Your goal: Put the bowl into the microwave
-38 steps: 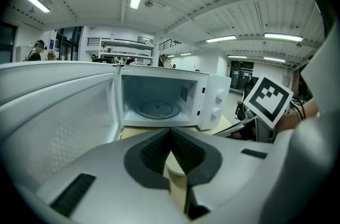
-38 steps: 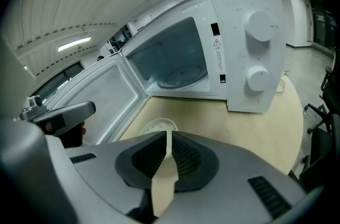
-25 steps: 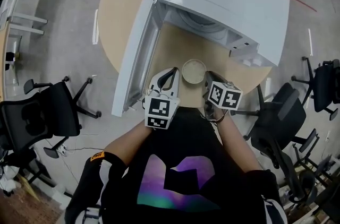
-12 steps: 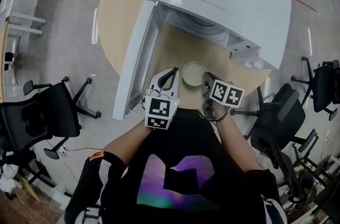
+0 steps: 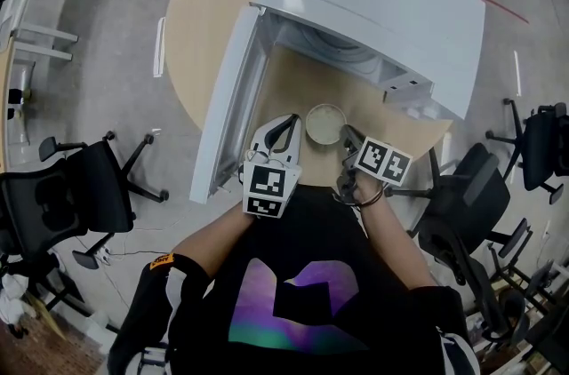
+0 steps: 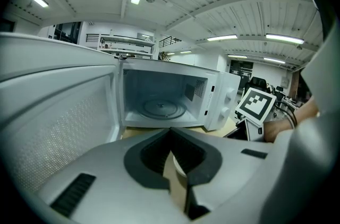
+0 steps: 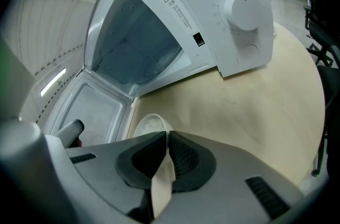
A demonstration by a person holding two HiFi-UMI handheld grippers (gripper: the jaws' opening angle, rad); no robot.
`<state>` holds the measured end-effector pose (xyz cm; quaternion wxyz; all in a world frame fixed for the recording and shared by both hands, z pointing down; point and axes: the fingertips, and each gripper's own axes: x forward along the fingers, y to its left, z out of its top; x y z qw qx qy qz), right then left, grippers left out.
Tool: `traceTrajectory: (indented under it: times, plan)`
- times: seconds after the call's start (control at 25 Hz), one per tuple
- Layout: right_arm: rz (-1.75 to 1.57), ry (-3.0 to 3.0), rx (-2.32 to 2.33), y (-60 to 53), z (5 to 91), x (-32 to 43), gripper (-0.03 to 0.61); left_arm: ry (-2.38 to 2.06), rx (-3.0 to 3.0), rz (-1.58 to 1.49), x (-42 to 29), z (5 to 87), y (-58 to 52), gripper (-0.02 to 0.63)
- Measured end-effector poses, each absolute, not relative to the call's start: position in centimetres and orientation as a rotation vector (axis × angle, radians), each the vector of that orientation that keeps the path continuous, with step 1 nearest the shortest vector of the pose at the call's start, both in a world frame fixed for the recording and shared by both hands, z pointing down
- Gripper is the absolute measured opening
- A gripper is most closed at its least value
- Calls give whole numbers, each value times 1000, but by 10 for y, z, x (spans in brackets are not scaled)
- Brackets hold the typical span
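now | my right claw (image 5: 348, 134) has rolled outward, pinching bowl (image 5: 325, 123) rim | left claw (image 5: 288, 124) pressed together, idle | bowl still outside microwave (image 5: 382, 9)

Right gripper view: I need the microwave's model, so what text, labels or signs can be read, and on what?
Microwave front frame: warning-triangle label, its print too small to read.
Panel by the dial: faint marks, too blurred to read.
No brand, model or number is legible.
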<state>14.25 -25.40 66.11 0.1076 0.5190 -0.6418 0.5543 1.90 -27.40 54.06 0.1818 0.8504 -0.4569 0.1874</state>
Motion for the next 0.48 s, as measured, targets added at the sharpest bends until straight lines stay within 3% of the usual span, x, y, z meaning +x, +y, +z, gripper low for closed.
traceTrajectory:
  times: [0.48]
  plan:
    - [1663,-1993,1620,-274,613,149,20,-1340,2406,494,19,527,-285,46]
